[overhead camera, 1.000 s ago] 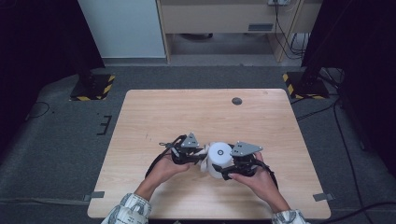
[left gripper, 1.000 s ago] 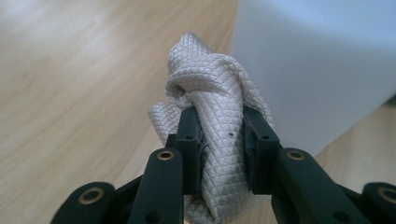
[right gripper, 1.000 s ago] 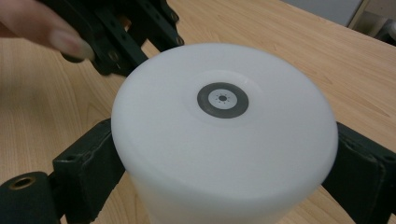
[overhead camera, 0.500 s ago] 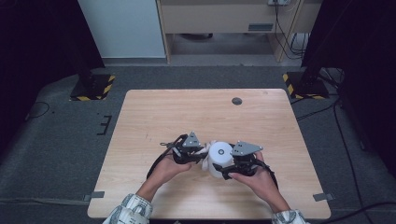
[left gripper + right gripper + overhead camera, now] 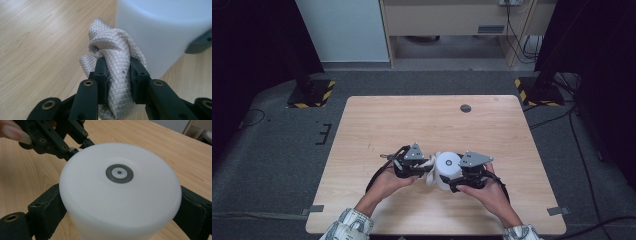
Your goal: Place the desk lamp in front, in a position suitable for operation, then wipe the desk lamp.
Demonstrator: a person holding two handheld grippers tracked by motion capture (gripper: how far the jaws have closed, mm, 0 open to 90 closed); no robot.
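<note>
Left gripper view, jaws pinching quilted grey cloth, right gripper view, jaws clamping white cylinder, dark ring on top.

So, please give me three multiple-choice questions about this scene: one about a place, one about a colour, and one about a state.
1. Where does the white container stand on the table?
A. At the far edge, beside the dark round spot
B. Near the person's edge, between the two grippers
C. At the far left corner

2. What colour is the cloth in the left gripper?
A. Dark blue
B. Bright red
C. Light grey

3. What is the state of the right gripper?
A. Shut on the white container
B. Open and lying apart from everything
C. Shut on the cloth

Answers:
1. B: the high view shows it close to the near edge with a gripper on each side.
2. C: the left gripper view shows pale grey quilted fabric between the fingers.
3. A: the right gripper view shows its fingers pressing both sides of the container.
</note>
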